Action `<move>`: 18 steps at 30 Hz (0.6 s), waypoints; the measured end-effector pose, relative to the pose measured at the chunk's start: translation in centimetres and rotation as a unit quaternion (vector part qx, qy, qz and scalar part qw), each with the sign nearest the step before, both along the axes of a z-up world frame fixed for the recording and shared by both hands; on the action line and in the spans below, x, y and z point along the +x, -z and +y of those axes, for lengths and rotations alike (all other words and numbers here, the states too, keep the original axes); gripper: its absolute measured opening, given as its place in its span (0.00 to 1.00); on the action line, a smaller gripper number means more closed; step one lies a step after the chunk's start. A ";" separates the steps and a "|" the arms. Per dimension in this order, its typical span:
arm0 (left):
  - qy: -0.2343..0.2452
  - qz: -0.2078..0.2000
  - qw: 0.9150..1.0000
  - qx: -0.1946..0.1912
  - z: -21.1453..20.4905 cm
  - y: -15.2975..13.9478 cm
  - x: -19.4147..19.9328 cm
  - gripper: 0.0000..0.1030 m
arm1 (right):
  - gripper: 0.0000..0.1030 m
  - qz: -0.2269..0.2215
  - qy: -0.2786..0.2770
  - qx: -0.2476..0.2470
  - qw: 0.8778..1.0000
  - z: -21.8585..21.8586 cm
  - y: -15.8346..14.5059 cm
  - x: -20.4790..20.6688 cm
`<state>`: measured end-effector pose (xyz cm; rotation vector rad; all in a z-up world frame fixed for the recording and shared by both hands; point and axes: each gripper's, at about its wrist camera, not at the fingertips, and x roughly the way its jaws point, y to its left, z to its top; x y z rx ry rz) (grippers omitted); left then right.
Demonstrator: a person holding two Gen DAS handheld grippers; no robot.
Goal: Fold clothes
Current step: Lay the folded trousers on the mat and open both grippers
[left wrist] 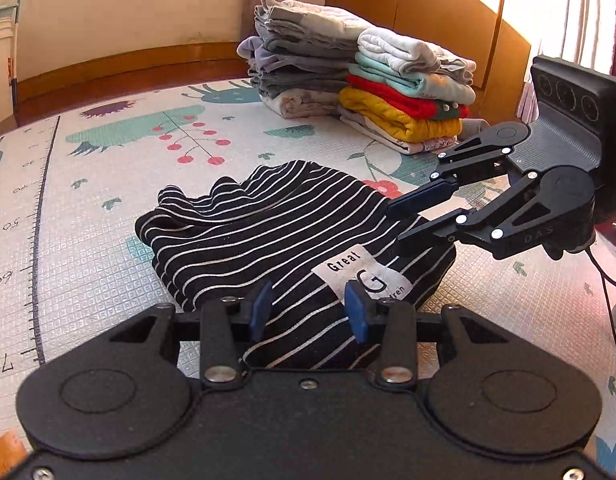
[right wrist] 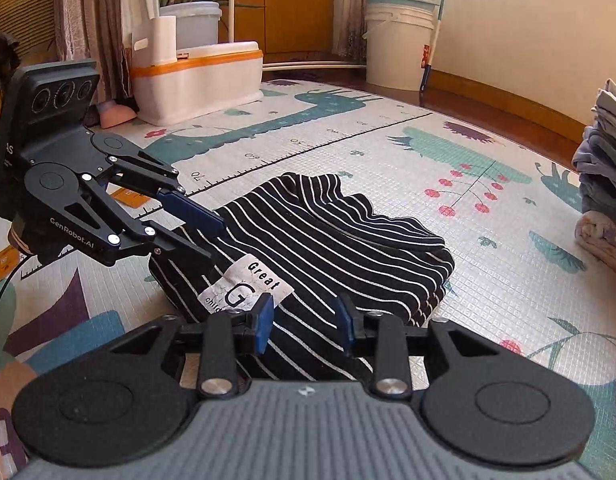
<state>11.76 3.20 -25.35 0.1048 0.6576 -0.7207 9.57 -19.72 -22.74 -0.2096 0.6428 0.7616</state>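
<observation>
Both my tools, left tool (left wrist: 308,312) and right tool (right wrist: 305,322), gape wide over the black white-striped folded garment (left wrist: 267,232); I'd pinch its near edge evenly, seemingly several layers thick.

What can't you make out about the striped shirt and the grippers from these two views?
- Striped shirt: its near edge is hidden behind the gripper bodies in both views.
- White label: the bottom word is cut off by a blue pad in each view.
- Left gripper, right gripper: whether the lower fingertips touch the cloth is unclear.

Folded stacks (left wrist: 348,80) (far side) block; mat (left wrist: 107,208) open.
</observation>
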 end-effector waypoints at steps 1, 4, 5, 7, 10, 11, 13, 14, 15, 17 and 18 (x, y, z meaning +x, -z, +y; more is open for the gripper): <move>-0.007 0.011 1.000 0.000 0.2 0.4 -0.1 0.37 | 0.37 0.016 0.009 0.005 1.000 -0.3 0.5 0.2; -0.013 0.023 1.000 -0.001 0.6 2.1 0.0 0.41 | 0.41 0.054 0.021 0.017 0.998 -0.8 2.5 0.7; -0.008 0.024 1.000 0.008 0.3 1.9 0.2 0.41 | 0.41 0.051 0.019 0.019 0.998 -0.8 2.5 0.7; -0.003 0.036 0.999 0.003 0.3 0.5 0.6 0.40 | 0.40 0.054 0.021 0.024 0.998 -0.7 1.2 1.1; -0.002 0.005 1.000 -0.003 0.7 -1.2 1.7 0.41 | 0.40 0.010 0.024 0.022 0.999 -0.6 -0.1 2.5; -0.006 0.000 1.000 -0.002 0.9 -1.2 2.6 0.41 | 0.40 -0.004 0.024 0.015 1.000 -0.4 -0.2 3.4; -0.013 -0.007 1.000 -0.002 1.2 -1.1 4.5 0.41 | 0.40 -0.023 0.028 0.000 0.999 0.1 0.0 5.6; -0.013 -0.012 1.000 0.006 1.2 -0.9 5.3 0.41 | 0.40 -0.017 0.028 -0.006 0.999 0.1 0.7 6.5; -0.011 -0.014 1.000 0.014 1.2 -0.5 6.1 0.41 | 0.40 -0.010 0.028 -0.012 0.999 0.1 1.3 7.3; -0.007 -0.001 1.000 0.023 1.1 0.6 7.6 0.41 | 0.41 0.003 0.028 -0.023 0.999 0.2 2.5 9.0; -0.006 0.006 1.000 0.028 1.1 1.2 8.4 0.42 | 0.41 0.010 0.028 -0.029 0.999 0.2 3.1 9.9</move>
